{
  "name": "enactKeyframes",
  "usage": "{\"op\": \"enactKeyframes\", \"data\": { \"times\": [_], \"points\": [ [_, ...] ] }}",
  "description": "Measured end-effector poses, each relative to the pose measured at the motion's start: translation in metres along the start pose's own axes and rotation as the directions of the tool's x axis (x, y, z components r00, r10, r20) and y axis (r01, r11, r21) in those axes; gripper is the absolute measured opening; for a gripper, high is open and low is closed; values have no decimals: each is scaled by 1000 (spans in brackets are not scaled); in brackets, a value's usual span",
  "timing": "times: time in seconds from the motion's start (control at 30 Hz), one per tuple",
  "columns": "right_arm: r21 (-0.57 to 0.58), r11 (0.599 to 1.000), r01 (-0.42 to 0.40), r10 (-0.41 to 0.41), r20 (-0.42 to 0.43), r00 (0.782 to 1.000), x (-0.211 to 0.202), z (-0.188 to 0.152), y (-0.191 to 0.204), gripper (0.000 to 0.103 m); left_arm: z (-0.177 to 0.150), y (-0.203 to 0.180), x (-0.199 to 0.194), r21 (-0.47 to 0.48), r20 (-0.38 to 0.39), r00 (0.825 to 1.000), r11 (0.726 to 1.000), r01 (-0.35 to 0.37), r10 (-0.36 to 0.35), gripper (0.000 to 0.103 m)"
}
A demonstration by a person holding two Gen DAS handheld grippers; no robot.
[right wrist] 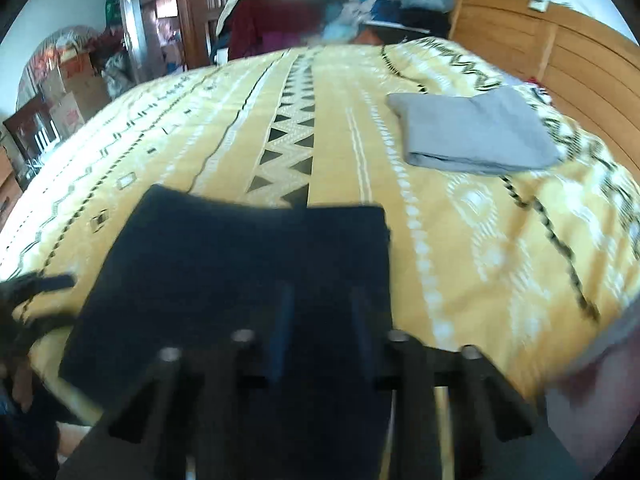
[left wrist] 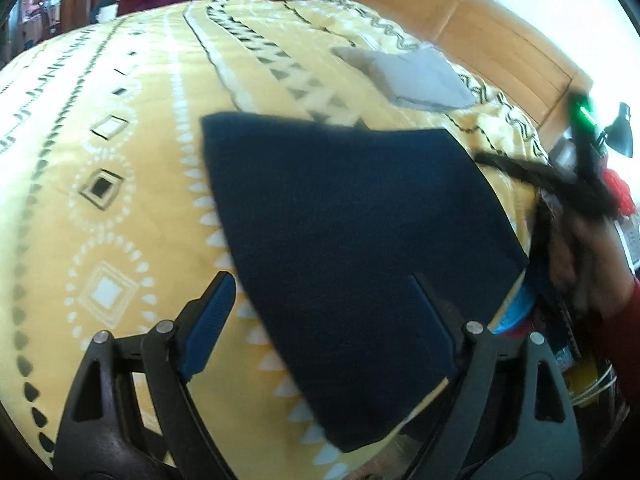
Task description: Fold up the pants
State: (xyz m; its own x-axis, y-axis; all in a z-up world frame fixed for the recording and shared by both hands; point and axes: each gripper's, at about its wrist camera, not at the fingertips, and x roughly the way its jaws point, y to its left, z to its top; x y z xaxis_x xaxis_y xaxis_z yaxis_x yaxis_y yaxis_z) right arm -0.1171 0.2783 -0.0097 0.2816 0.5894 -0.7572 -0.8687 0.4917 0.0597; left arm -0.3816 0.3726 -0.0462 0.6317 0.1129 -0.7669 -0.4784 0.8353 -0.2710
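Here, the navy pants (left wrist: 352, 240) are seen lying folded into a flat dark panel on the yellow patterned bedspread (left wrist: 120, 200), close to the near edge of the bed. In the left wrist view, the left gripper (left wrist: 320, 284) is held just above that near edge with its blue-padded fingers (left wrist: 212, 320) spread wide apart; one finger is seen over bare bedspread, the other over the pants, and no cloth is pinched between them. Farther back and to the right, a folded grey garment (left wrist: 416, 76) is laid on the bedspread, well apart from the pants, near the wooden headboard (left wrist: 500, 36).

In the right wrist view, the same pants (right wrist: 248, 272) are seen directly ahead, and the right gripper (right wrist: 320, 300) is blurred against them. Its fingers appear parted by a narrow gap, but whether cloth is caught between them cannot be told. The grey garment (right wrist: 476, 132) is seen to the right, and a pile of clothes (right wrist: 360, 4) is heaped beyond the far edge.
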Motion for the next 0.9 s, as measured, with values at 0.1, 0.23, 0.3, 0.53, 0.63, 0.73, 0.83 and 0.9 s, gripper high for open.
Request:
{"op": "enactKeyframes", "data": {
  "times": [0.1, 0.23, 0.3, 0.53, 0.63, 0.73, 0.83, 0.9],
  "points": [
    [45, 999, 15, -13, -46, 999, 36, 30, -16, 13, -4, 3, 11, -21, -39, 999, 1000, -1, 0, 86],
    [43, 999, 30, -21, -195, 981, 85, 40, -22, 12, -8, 23, 17, -114, -74, 997, 993, 30, -38, 87],
    [42, 999, 25, -16, -209, 978, 88, 42, -24, 11, -5, 29, 12, -127, -61, 998, 992, 26, -33, 86],
    [73, 993, -95, 107, -181, 978, 29, 45, -49, 39, 20, 66, 9, -216, -33, 991, 969, 117, -127, 86],
    [163, 982, -95, 135, -251, 958, 27, 34, -81, 43, 24, 70, 30, -235, -69, 982, 959, 156, -176, 86],
    [262, 956, -129, 217, -342, 914, 38, 20, -97, 43, 27, 66, 40, -244, -83, 970, 948, 204, -230, 86],
    [258, 956, -137, 235, -397, 887, 51, 5, -90, 48, 32, 65, 49, -270, -94, 956, 931, 245, -279, 86],
    [280, 949, -148, 256, -404, 878, 57, 3, -90, 48, 33, 64, 52, -276, -97, 951, 926, 257, -293, 86]
  ]
}}
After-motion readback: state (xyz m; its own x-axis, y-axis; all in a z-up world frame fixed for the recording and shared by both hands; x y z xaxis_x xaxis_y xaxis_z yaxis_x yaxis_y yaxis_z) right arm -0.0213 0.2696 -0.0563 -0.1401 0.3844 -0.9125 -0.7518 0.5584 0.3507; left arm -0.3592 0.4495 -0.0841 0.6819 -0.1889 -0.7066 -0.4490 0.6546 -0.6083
